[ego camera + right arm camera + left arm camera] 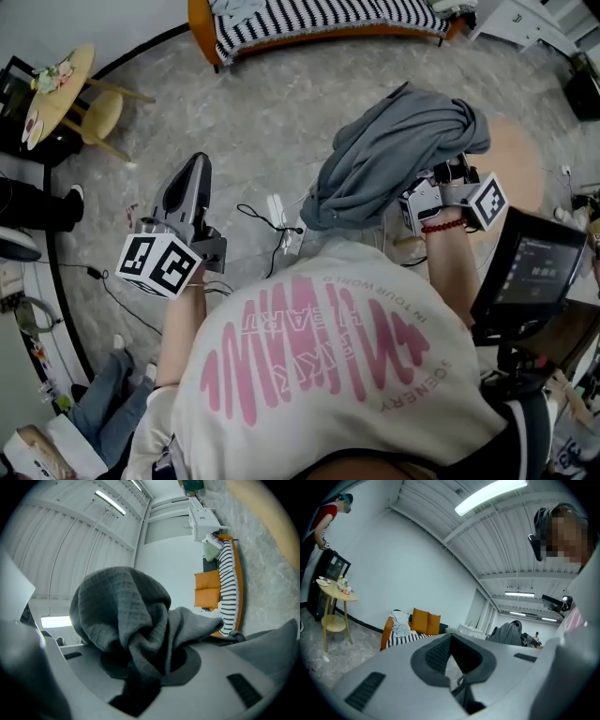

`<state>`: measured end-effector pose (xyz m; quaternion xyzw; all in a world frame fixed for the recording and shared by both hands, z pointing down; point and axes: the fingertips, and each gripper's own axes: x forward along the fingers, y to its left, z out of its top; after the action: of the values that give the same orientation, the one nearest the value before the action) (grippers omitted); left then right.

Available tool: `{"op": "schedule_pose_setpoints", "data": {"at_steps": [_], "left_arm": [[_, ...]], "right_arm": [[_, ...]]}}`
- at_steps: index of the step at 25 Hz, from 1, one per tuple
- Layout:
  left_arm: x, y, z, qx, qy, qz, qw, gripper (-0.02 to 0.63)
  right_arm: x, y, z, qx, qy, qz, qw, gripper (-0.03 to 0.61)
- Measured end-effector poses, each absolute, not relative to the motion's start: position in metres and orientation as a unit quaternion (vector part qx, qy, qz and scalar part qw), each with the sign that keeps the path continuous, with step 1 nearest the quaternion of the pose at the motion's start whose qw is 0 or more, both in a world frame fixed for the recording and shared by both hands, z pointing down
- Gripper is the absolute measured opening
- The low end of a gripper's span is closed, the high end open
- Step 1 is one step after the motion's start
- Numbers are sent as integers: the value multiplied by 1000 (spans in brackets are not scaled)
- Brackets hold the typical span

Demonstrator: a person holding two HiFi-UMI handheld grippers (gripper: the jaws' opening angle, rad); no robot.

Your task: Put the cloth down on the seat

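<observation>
At your right gripper (pixel 424 199): you had the jaws clamped on the cloth (pixel 394 150), with fabric bunched between them and spilling over both sides.
Right gripper view: the cloth (pixel 122 611) filled the middle and hid the tips of the right gripper (pixel 145 677).
Cloth: grey and crumpled, held up in the air above the floor (pixel 262 122). It partly overlapped a round tan top (pixel 520 155) in the head view.
Sofa (pixel 319 23): orange frame with a striped cover, well apart from the cloth at the far side of the room.
Left gripper (pixel 200 161): you held it out over the floor with the jaws meeting at the tips and nothing between them (pixel 451 641).
Side table (pixel 58 89): yellow and round, far to your left.
Cables (pixel 277 220): lying on the floor between the two grippers.
Screen (pixel 530 267): dark, just beside your right forearm.
</observation>
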<state>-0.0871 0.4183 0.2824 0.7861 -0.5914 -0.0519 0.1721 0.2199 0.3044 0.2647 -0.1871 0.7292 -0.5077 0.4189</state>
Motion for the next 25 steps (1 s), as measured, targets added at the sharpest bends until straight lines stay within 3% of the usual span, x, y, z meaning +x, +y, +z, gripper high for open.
{"op": "schedule_pose_setpoints", "data": {"at_steps": [10, 25], "left_arm": [[-78, 457, 268, 796, -576, -73, 171, 8], [-79, 414, 277, 798, -574, -74, 168, 8]], "right_arm": [[220, 350, 259, -199, 731, -503, 417, 112], [207, 309, 264, -186, 747, -495, 404, 112]]}}
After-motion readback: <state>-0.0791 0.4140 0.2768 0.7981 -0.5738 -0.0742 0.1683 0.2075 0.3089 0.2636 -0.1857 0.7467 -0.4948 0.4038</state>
